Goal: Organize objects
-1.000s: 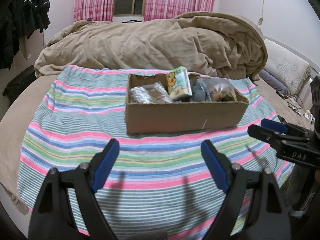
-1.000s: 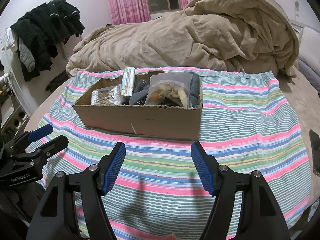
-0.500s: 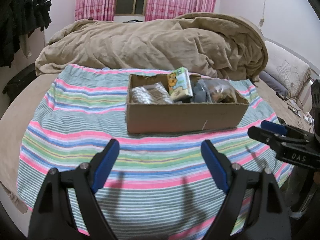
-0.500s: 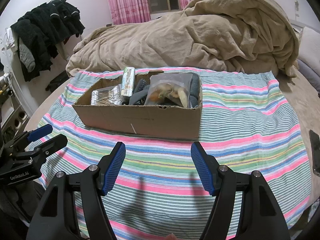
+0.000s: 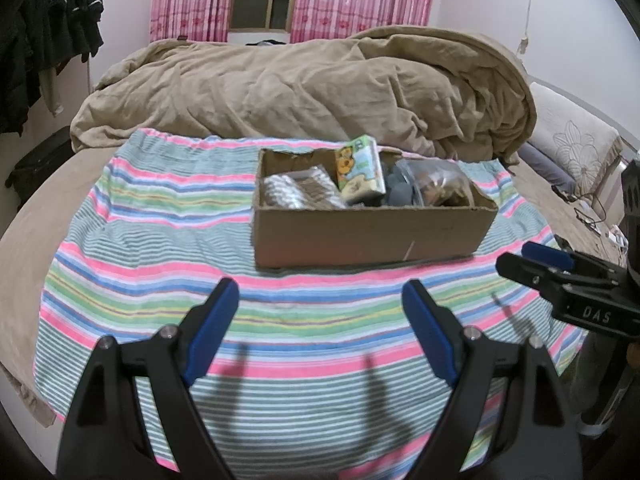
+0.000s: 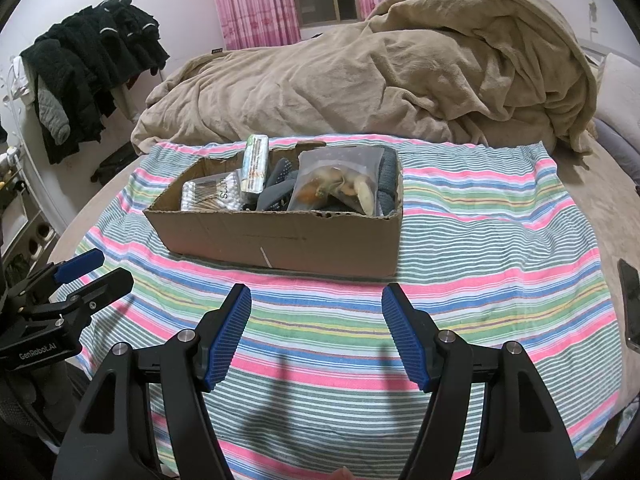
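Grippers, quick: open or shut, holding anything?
Left gripper: open, holding nothing, above the striped cloth.
Right gripper: open, holding nothing, short of the cardboard box.

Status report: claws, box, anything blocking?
Left claw open, empty. Right claw open, empty. Cardboard box full on striped cloth. Nothing in the way.

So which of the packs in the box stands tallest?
The green-and-white carton, upright in the cardboard box, clears the rim; the cotton swab pack and clear bag sit lower.
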Tool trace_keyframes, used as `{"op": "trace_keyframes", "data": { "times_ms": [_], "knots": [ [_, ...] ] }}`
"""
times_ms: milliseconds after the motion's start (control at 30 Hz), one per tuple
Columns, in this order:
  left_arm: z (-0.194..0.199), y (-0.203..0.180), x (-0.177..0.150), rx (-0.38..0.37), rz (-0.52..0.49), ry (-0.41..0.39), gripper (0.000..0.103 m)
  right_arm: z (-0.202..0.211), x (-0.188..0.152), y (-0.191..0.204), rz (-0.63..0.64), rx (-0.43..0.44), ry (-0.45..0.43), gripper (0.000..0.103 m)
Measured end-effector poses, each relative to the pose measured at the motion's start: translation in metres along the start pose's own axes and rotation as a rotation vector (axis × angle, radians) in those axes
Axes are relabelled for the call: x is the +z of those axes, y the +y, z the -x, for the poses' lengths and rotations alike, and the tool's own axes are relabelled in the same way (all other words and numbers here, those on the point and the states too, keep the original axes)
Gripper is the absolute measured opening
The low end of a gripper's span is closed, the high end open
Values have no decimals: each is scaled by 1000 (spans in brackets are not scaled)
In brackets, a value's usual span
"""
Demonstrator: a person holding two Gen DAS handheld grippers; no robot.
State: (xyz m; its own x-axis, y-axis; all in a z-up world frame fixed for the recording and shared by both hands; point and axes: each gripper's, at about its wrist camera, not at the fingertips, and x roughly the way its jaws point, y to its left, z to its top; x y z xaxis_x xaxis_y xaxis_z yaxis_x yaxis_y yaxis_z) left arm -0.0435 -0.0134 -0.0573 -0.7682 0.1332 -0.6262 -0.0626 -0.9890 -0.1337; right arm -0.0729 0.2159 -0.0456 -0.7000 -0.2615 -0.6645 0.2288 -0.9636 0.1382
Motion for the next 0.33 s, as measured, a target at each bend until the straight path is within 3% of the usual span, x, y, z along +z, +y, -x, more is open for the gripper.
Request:
{"op": "trace_keyframes", "data": {
  "times_ms": [333],
  "knots": [
    [1, -4, -1, -7, -25, -3, 85, 0, 0, 0, 0, 0, 0, 71]
  ]
}}
